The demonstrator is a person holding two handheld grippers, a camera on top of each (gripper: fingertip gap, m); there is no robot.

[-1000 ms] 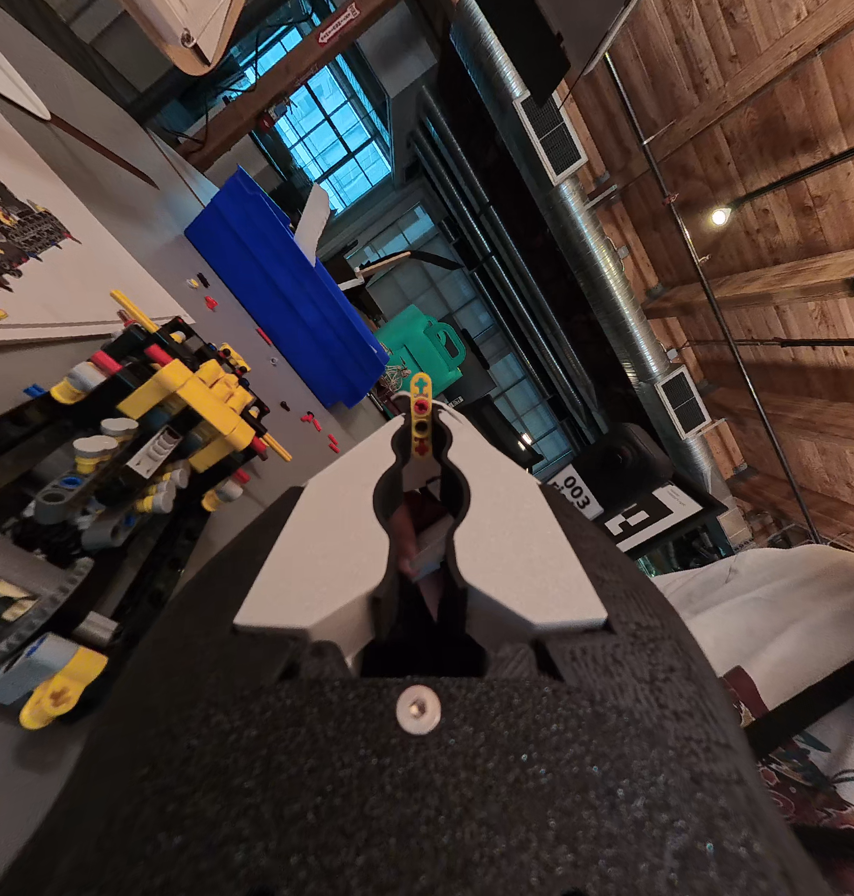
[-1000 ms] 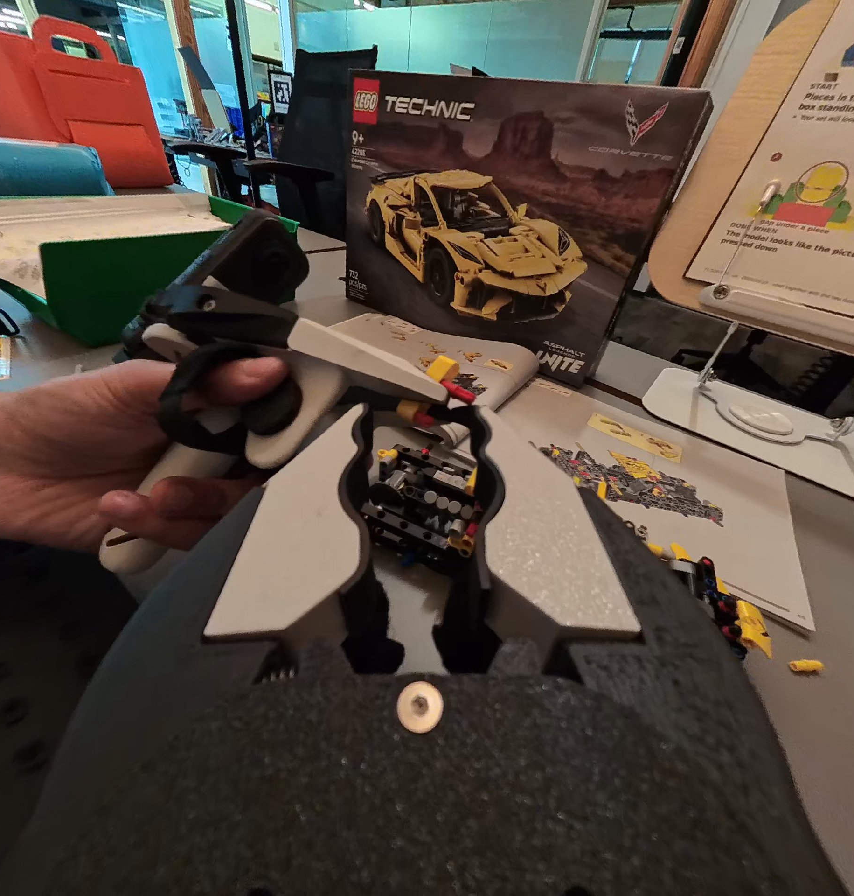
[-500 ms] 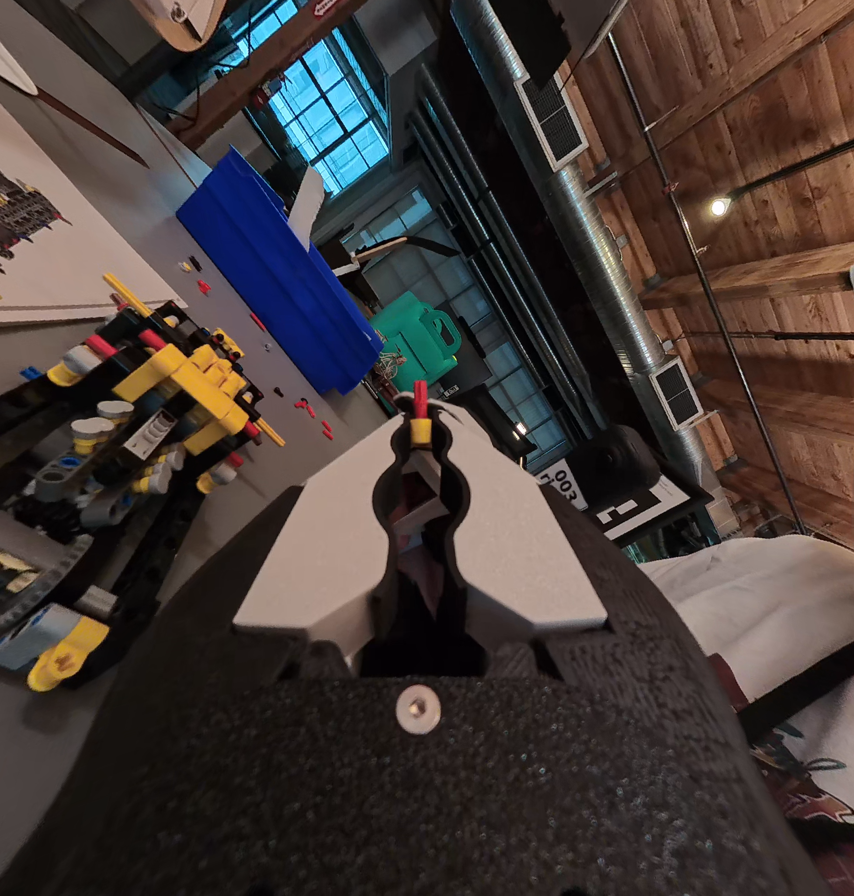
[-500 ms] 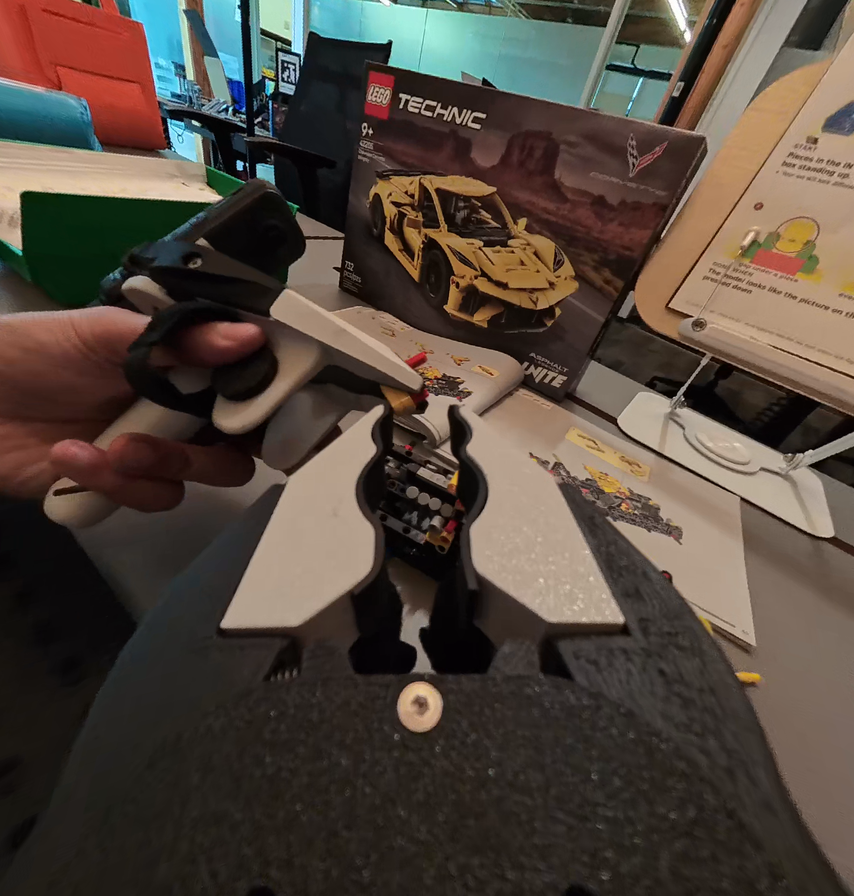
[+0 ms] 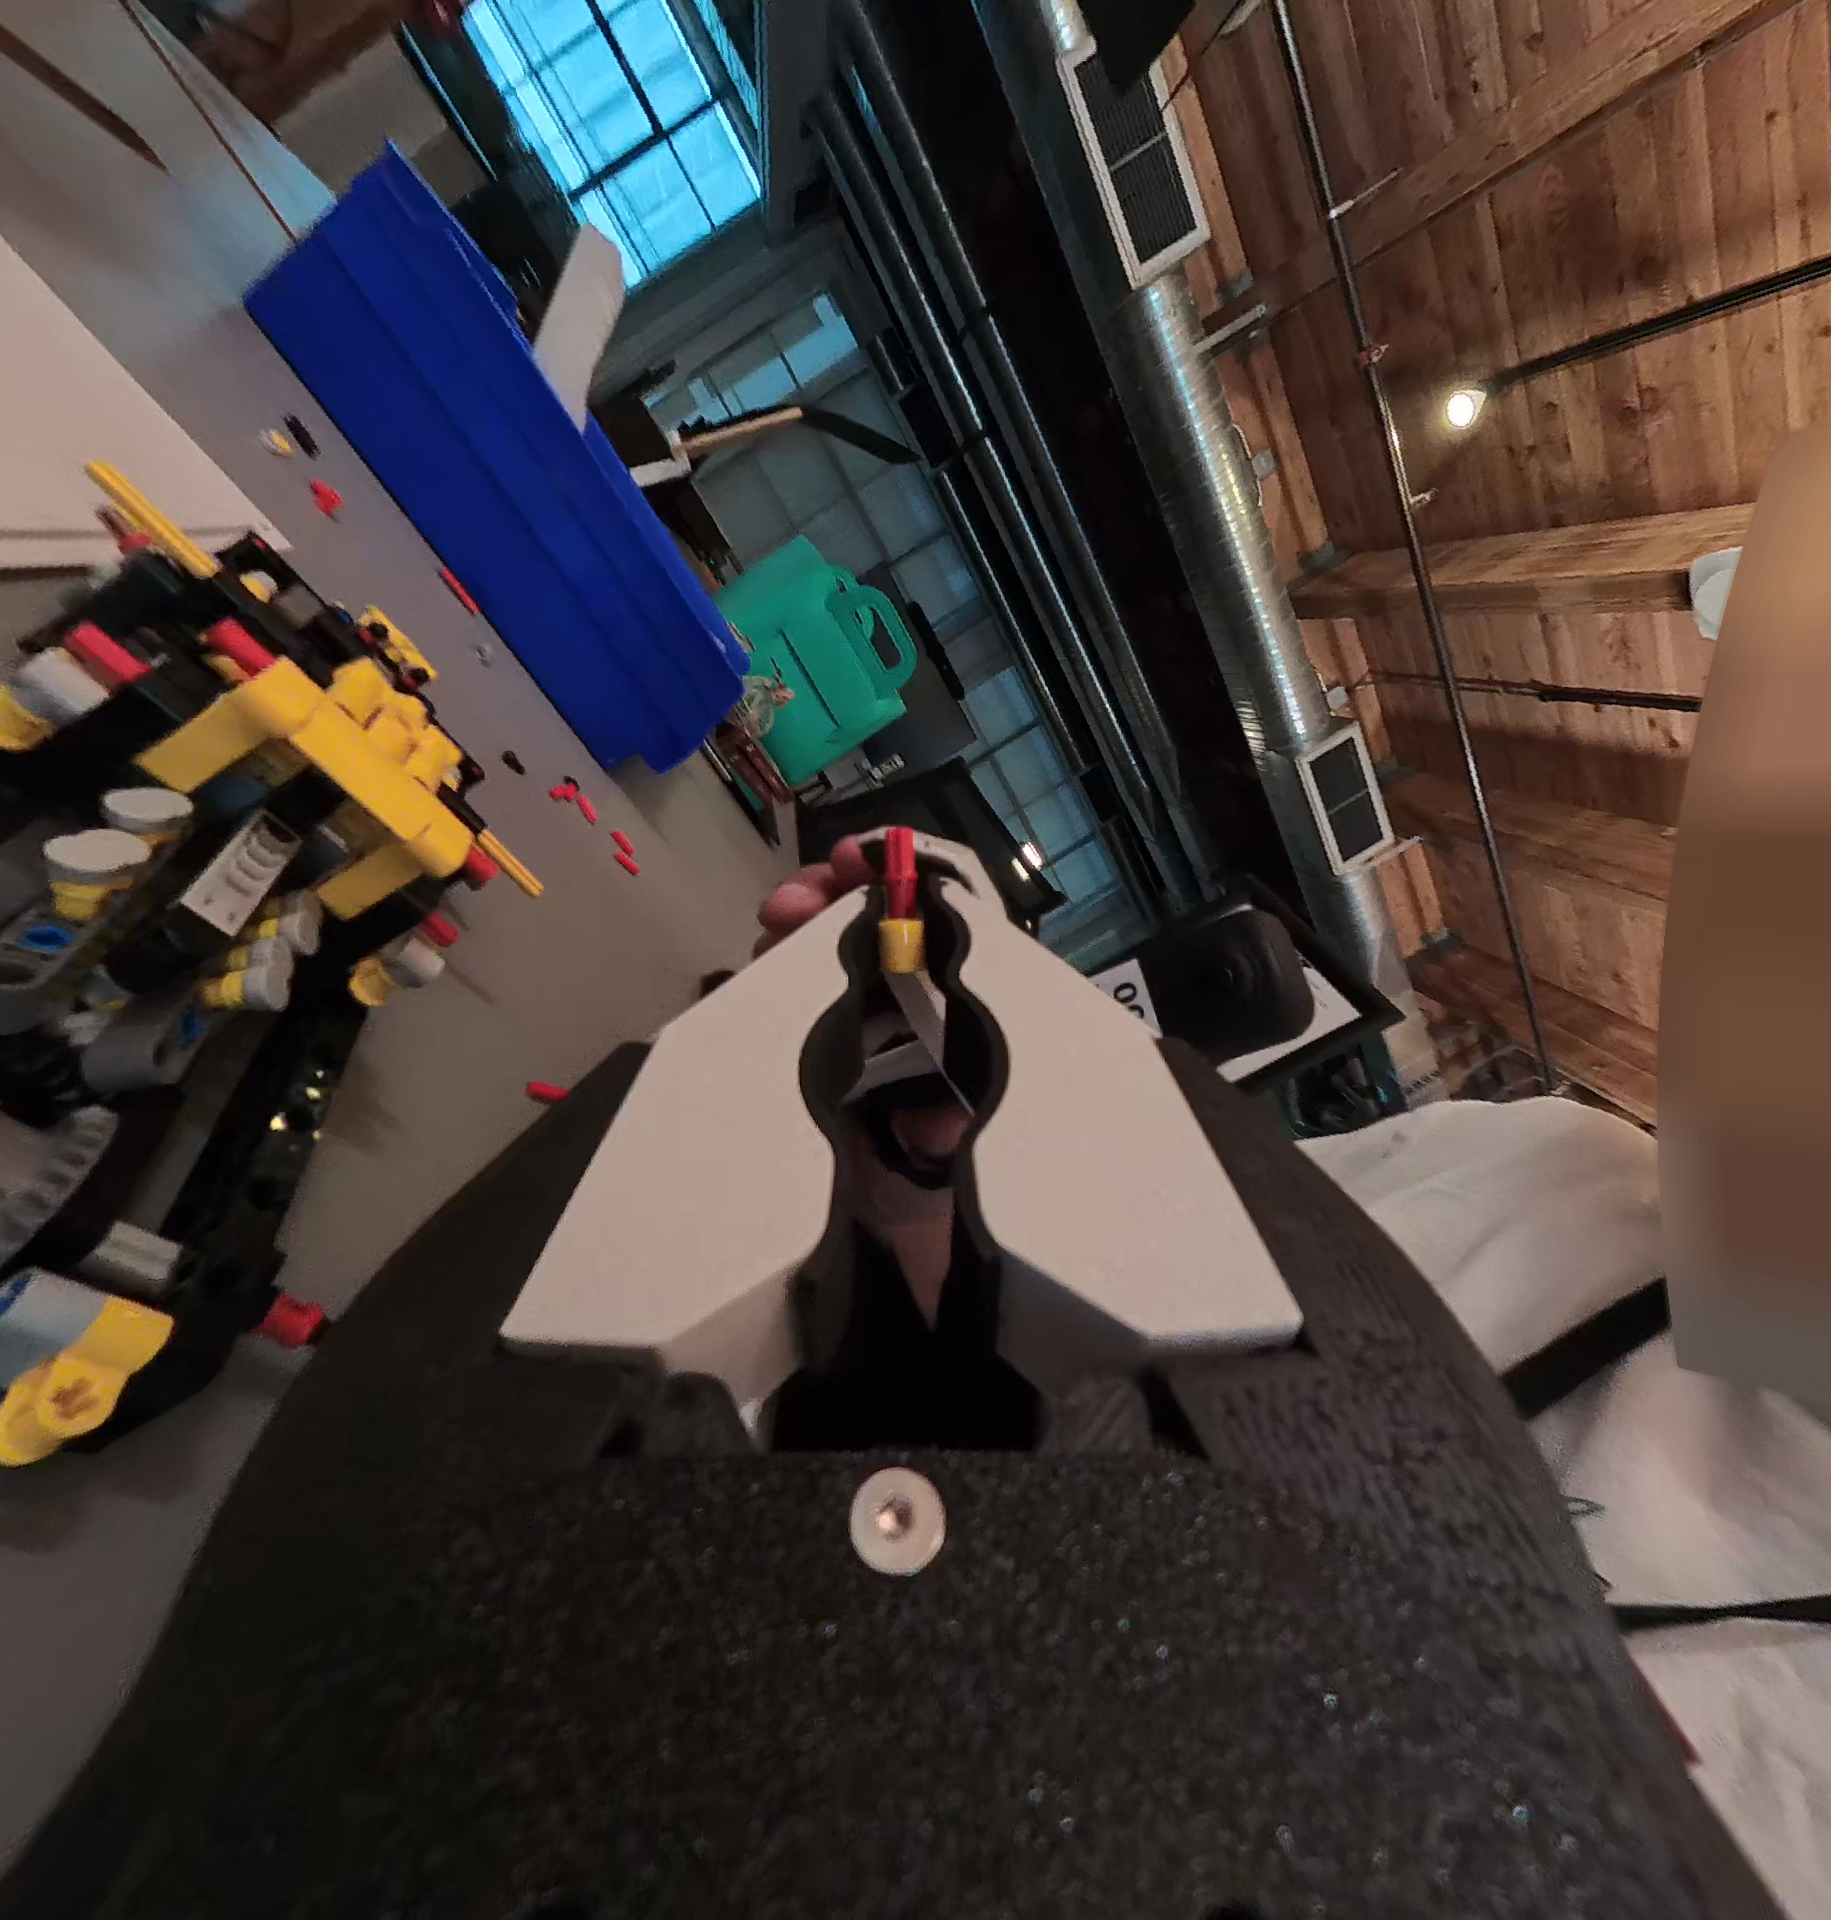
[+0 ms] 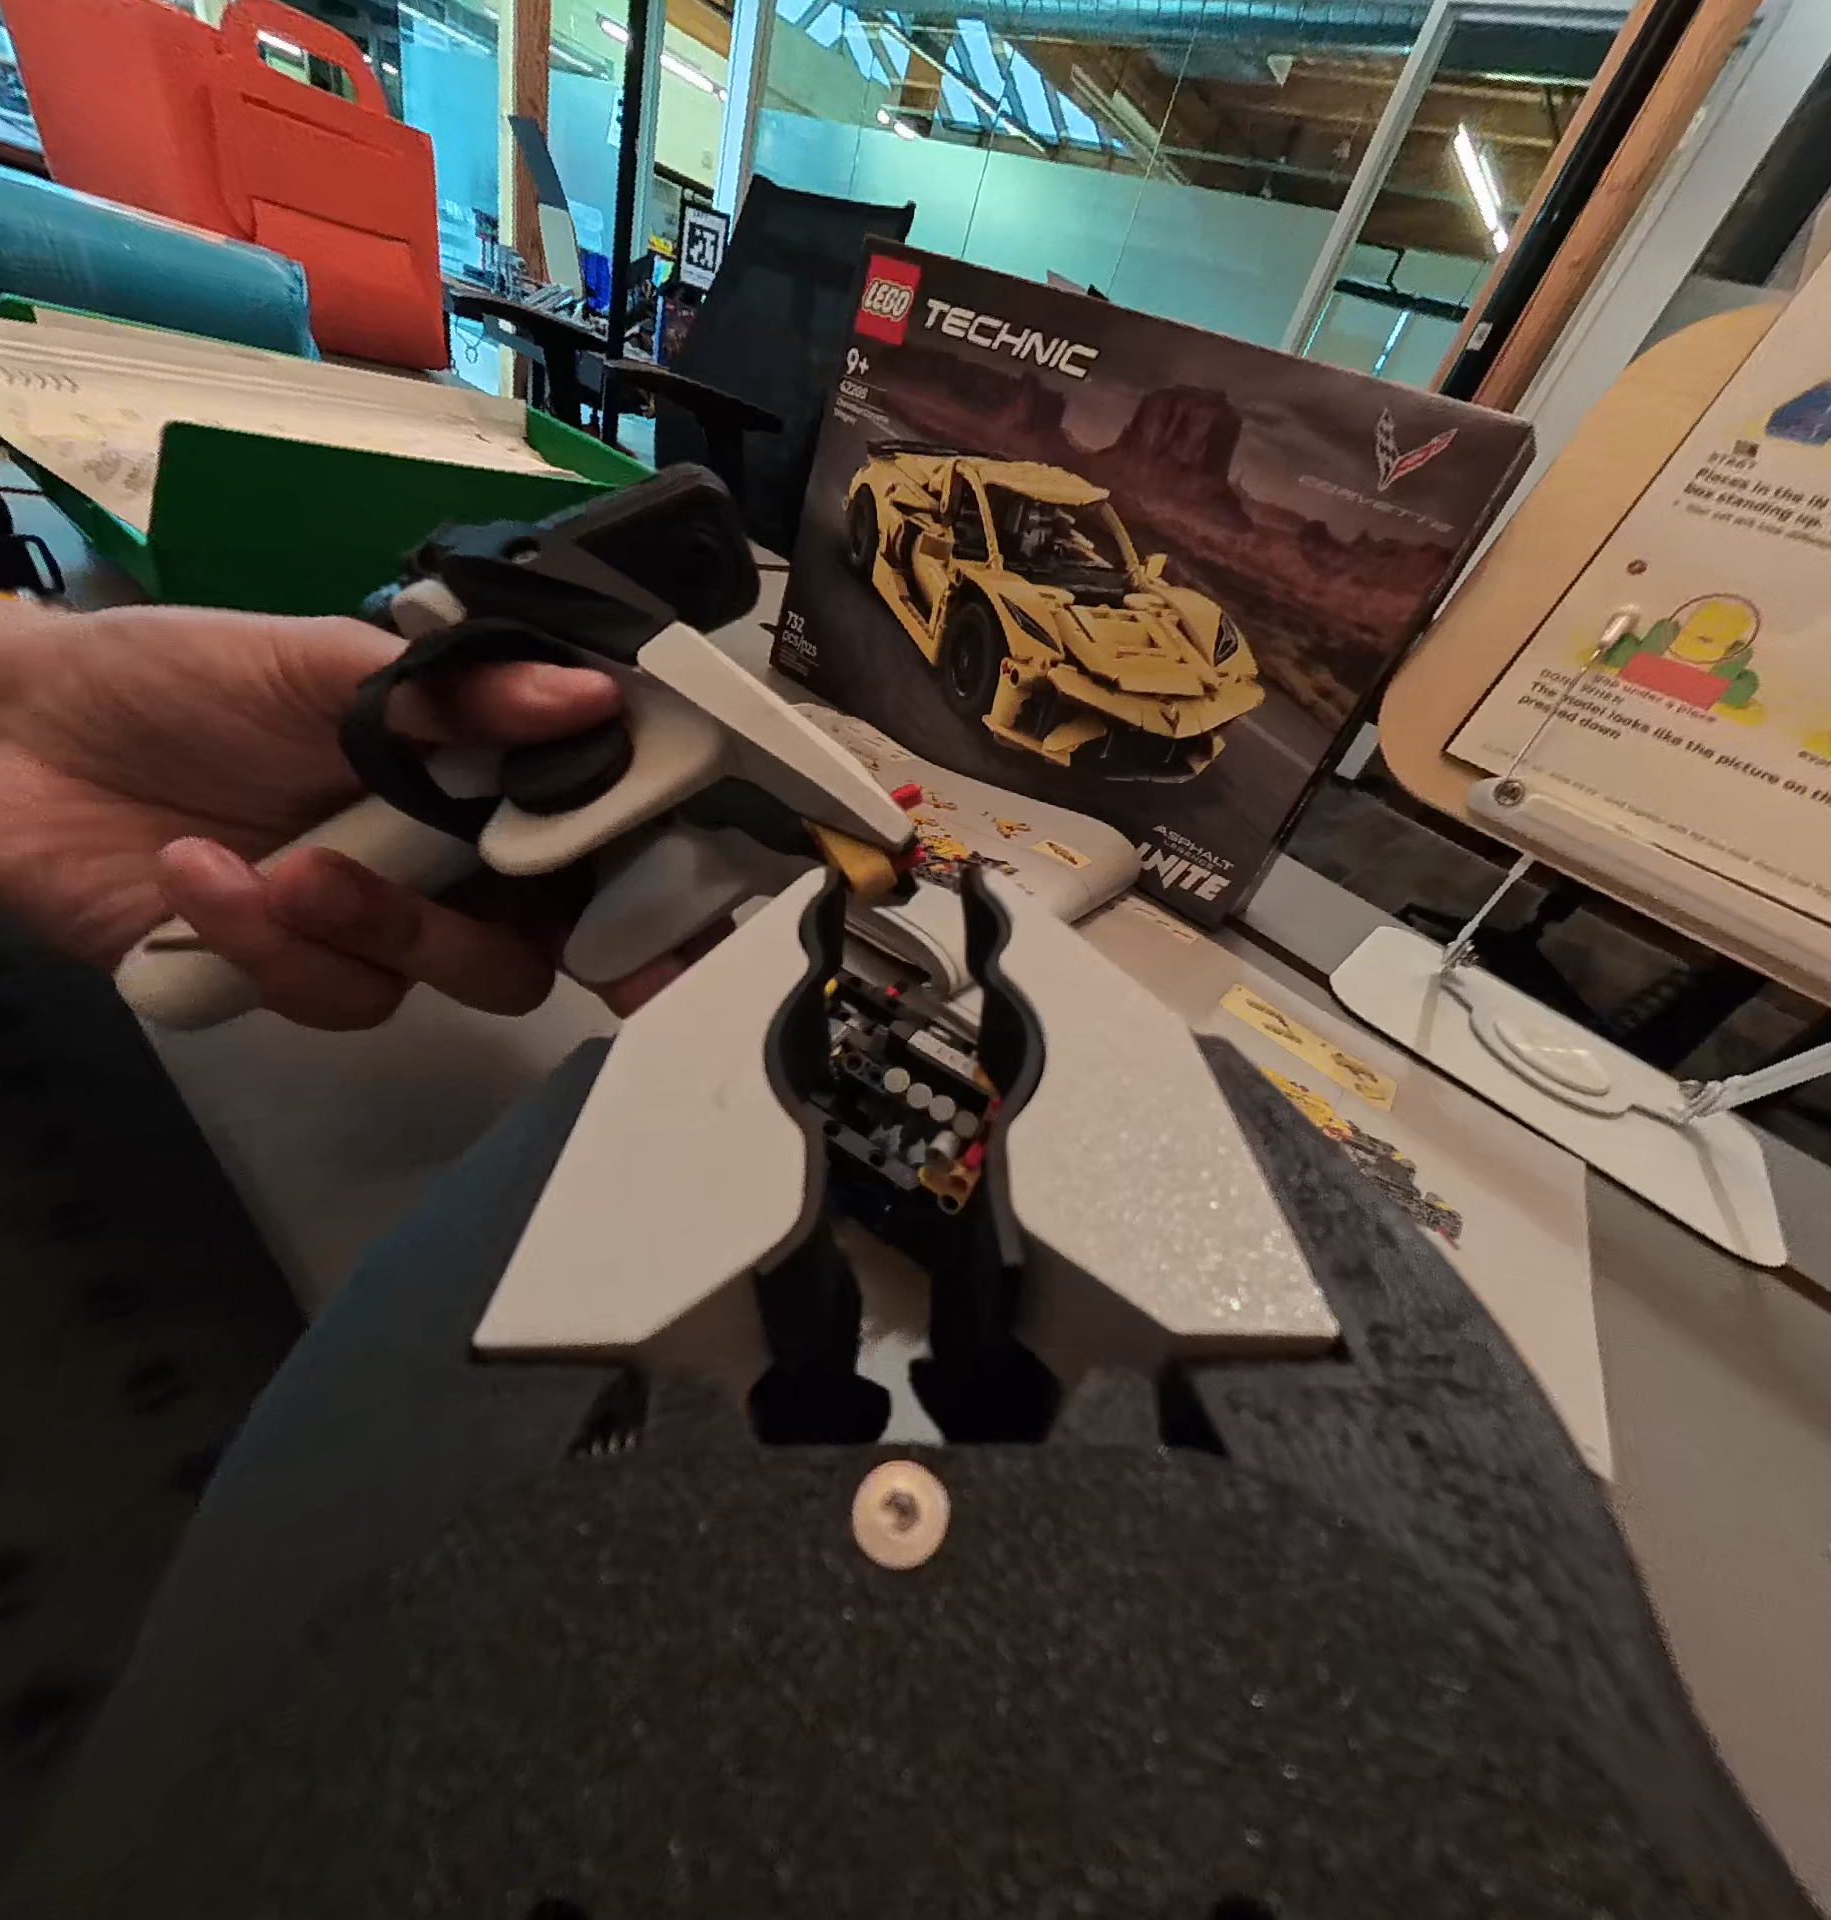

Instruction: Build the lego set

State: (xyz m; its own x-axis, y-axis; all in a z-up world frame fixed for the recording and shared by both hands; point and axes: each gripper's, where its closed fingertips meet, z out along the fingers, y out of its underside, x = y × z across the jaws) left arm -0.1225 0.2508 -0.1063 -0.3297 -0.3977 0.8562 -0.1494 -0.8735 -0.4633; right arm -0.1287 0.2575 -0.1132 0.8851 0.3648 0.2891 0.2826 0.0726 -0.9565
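Note:
My left gripper is shut on a small yellow piece with red pins and holds it in the air. In the right wrist view a hand holds that left gripper at the left, with the yellow piece at its tips. My right gripper is open and empty. Its left fingertip sits just under the piece, and I cannot tell if they touch. The partly built black and yellow model lies on the grey table at the left, and it also shows between my right fingers.
A blue bin stands behind the model, with small red pins loose beside it. The set's box stands at the back, an instruction booklet before it. A printed sheet, a white sign stand and a green bin are nearby. Left and right tips are no more than a few centimetres apart.
My left gripper has turned the yellow piece so its end now faces its camera. My right gripper has narrowed its gap and come close to the piece.

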